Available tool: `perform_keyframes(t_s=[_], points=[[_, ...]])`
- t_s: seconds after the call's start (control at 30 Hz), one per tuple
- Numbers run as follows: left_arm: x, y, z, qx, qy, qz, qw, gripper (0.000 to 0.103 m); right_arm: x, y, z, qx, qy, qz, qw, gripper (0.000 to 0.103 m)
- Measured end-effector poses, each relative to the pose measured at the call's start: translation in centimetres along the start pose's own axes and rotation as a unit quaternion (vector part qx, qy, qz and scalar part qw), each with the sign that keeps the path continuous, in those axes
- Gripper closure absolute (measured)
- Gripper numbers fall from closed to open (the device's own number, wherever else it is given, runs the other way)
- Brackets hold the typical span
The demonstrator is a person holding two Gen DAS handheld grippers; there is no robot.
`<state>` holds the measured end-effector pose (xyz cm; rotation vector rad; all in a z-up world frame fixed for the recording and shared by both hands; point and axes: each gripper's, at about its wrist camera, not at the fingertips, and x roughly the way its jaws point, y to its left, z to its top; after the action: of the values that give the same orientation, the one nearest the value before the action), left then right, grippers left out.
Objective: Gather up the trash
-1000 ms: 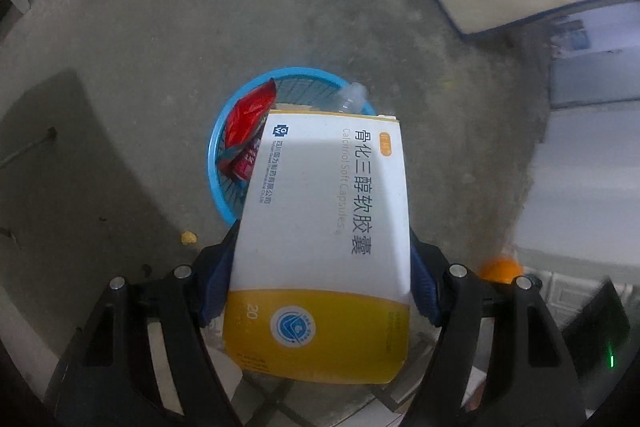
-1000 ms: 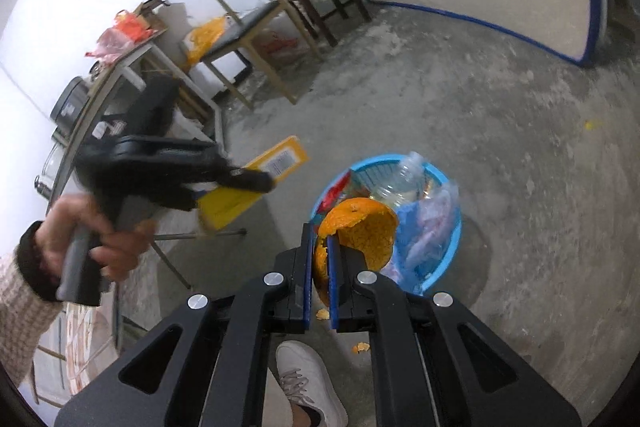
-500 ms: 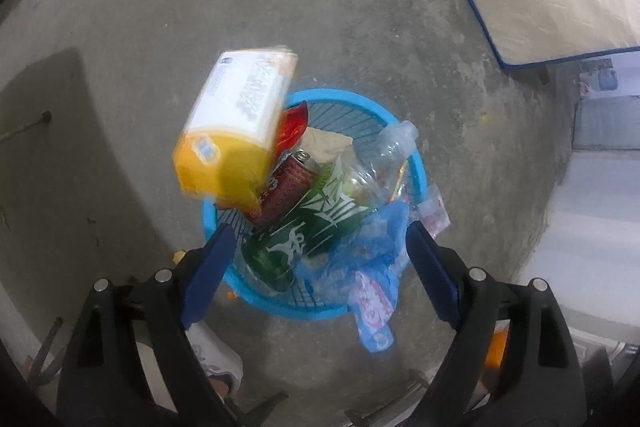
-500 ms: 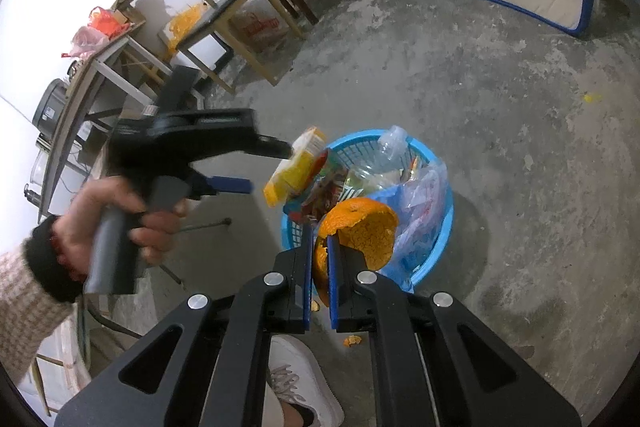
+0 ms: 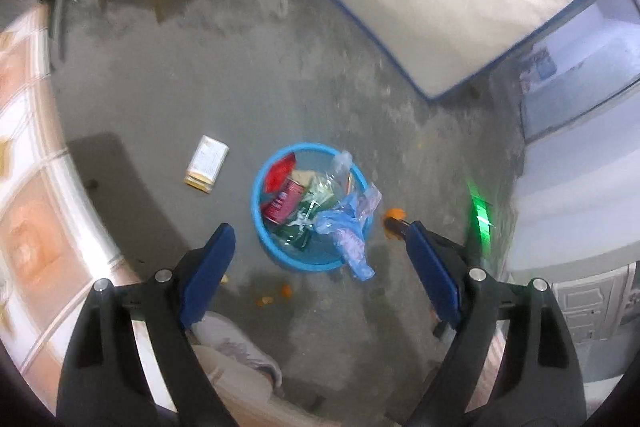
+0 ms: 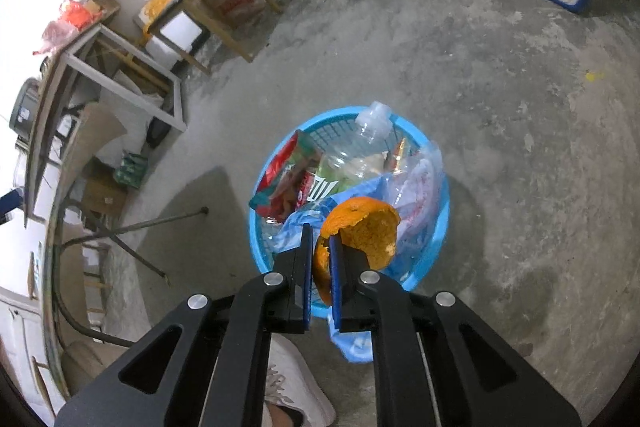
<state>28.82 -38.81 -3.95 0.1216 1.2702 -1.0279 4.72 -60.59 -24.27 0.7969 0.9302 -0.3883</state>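
Floor: the grey concrete floor (image 5: 248, 75) is rough and patchy.
Basket: the round blue plastic basket (image 5: 256, 205) sits on the floor, full of trash. In the left wrist view it is in the middle.
Bag: a crumpled blue plastic bag (image 5: 344, 231) hangs over the basket rim at 5 o'clock.
Bottle: a clear plastic bottle (image 6: 370, 131) lies in the basket, its neck pointing to 12 o'clock.
Wrapper: a red snack wrapper (image 6: 286, 175) lies at the 9 o'clock side of the basket.
Can: a red metal can (image 5: 285, 199) lies inside, next to the wrapper.
Box: the white and yellow cardboard medicine box (image 5: 206, 164) lies flat on the floor, outside the basket, near its 10 o'clock side. It does not touch the basket.
Left gripper: the black left gripper with blue pads (image 5: 316, 265) is spread wide apart and has nothing in it. It is high above the basket.
Right gripper: the black right gripper (image 6: 320, 259) is nearly closed and pinches a piece of orange peel (image 6: 364, 233). The peel hangs over the basket's 6 o'clock side.
Bits: small orange peel bits (image 5: 276, 297) lie on the floor at 6 o'clock from the basket.
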Motion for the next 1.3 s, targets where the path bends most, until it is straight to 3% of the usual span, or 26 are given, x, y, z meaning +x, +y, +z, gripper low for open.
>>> perform_keyframes(t_s=[0.03, 0.13, 0.3, 0.53, 0.9, 1.0, 1.13, 1.2, 1.3], points=[[-1.7, 0.5, -0.8, -0.003, -0.012, 0.002, 0.9999, 0.020, 0.7, -0.1, 0.3, -0.002, 0.007, -0.002, 1.000, 0.091], [-6.2, 2.2, -3.8, -0.016, -0.049, 0.011, 0.9986, 0.019, 2.9, -0.9, 0.8, 0.010, 0.036, -0.016, 0.999, 0.066], [-11.1, 5.6, -8.6, -0.068, -0.097, 0.026, 0.9926, 0.019, 3.0, -2.0, 0.7, 0.035, 0.038, -0.002, 0.999, 0.066], [-15.5, 8.8, -12.7, -0.108, -0.158, 0.033, 0.9809, 0.019, -0.2, -2.2, 1.2, 0.071, 0.007, 0.079, 0.994, 0.064], [-18.5, 13.1, -15.4, -0.160, -0.211, 0.034, 0.9636, 0.019, -4.1, 3.9, 3.0, 0.027, -0.032, 0.129, 0.991, 0.063], [-19.0, 13.3, -16.1, -0.156, -0.219, 0.049, 0.9620, 0.019, -5.9, 2.8, 1.9, 0.036, -0.062, 0.102, 0.992, 0.063], [-19.2, 13.4, -16.7, -0.151, -0.224, 0.066, 0.9604, 0.019, -7.1, -3.9, -1.8, 0.112, -0.106, 0.038, 0.987, 0.062], [-19.2, 13.6, -16.9, -0.156, -0.225, 0.069, 0.9592, 0.019, -5.4, -7.4, -4.3, 0.148, -0.086, -0.012, 0.985, 0.062], [-18.9, 13.7, -16.9, -0.165, -0.220, 0.075, 0.9584, 0.019, -0.4, -11.3, -8.6, 0.175, -0.013, -0.057, 0.983, 0.062]])
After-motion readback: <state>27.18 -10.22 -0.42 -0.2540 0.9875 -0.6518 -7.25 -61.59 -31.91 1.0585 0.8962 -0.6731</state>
